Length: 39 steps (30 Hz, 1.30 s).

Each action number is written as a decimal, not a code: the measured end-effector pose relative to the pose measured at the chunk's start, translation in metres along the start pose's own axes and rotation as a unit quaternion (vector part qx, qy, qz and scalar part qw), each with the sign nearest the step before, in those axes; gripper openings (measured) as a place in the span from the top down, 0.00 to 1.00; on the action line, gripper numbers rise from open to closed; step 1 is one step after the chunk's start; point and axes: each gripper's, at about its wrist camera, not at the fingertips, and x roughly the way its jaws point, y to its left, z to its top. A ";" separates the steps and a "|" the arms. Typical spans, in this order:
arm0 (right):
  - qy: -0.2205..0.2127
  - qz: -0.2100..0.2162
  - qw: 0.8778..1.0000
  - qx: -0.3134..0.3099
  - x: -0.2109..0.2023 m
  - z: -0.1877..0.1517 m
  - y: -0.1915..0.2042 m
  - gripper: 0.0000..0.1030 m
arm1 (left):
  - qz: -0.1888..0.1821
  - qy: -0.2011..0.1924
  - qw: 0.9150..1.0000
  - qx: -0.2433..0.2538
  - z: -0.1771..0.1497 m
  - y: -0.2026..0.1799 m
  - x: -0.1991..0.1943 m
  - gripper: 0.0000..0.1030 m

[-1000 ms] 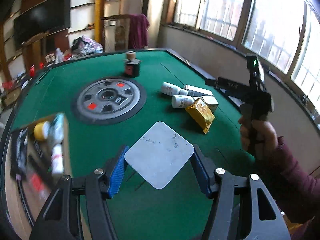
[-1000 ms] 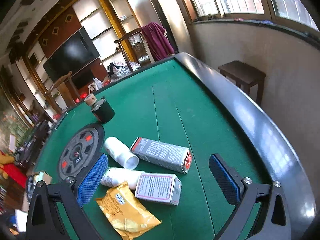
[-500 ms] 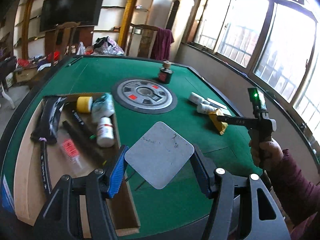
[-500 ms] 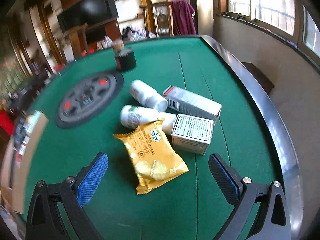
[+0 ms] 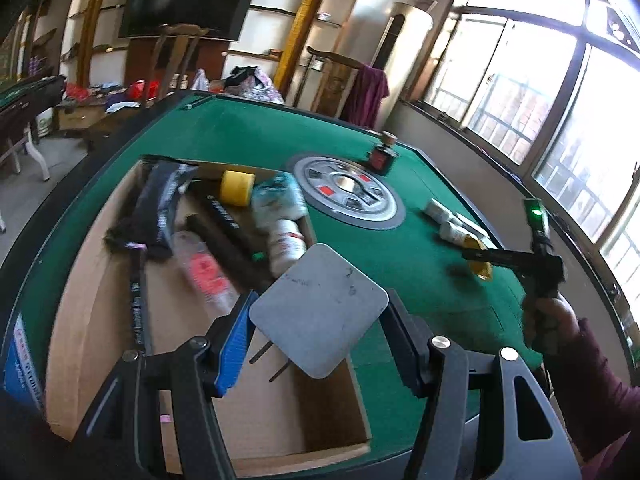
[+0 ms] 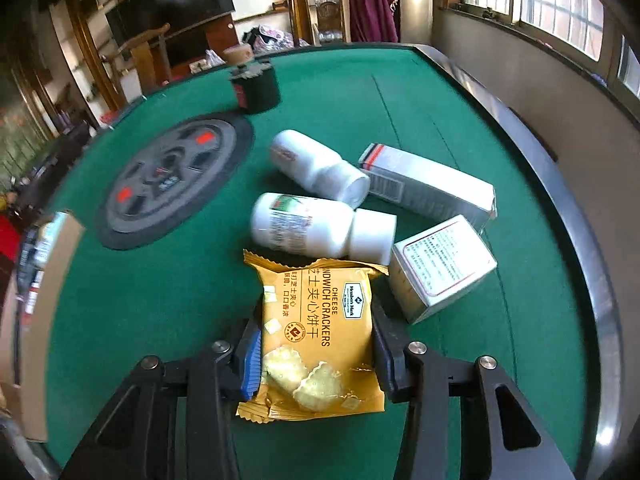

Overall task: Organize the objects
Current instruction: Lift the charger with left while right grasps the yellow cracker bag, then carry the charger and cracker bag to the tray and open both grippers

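My left gripper [image 5: 318, 320] is shut on a flat grey square plate [image 5: 318, 308] and holds it above the near right part of the open cardboard box [image 5: 100, 280]. The box holds a yellow tape roll [image 5: 237, 188], a white bottle [image 5: 285, 244], dark tubes and other items. My right gripper [image 6: 316, 344] is closed around the yellow cracker packet [image 6: 318, 332] on the green table [image 6: 160, 280]. Two white bottles [image 6: 304, 228] [image 6: 316, 168] and two white boxes [image 6: 442, 268] [image 6: 428, 186] lie just beyond the packet. The right gripper also shows in the left wrist view [image 5: 476, 256].
A round grey disc [image 6: 168, 172] is set in the table's middle, with a black jar [image 6: 256, 86] behind it. The table has a raised dark rim [image 6: 592, 280]. Chairs, shelves and a television stand beyond the far edge.
My left gripper has swung left with the plate, from over the felt to over the box. My right gripper has moved down to the cracker packet and closed on it.
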 end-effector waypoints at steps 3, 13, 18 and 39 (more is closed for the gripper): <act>-0.005 0.056 0.998 0.011 -0.016 -0.002 0.013 0.53 | 0.019 -0.006 1.000 -0.013 0.002 0.016 -0.008 0.40; 0.000 0.207 0.975 -0.079 -0.057 -0.001 0.152 0.52 | 0.125 0.016 0.992 -0.031 0.001 0.068 -0.012 0.40; 0.035 0.255 0.956 -0.144 -0.050 -0.018 0.241 0.52 | 0.158 0.034 0.986 -0.044 -0.001 0.096 -0.002 0.40; 0.077 0.231 0.923 -0.299 -0.003 -0.091 0.380 0.51 | 0.082 -0.043 0.987 -0.128 0.017 0.136 -0.013 0.22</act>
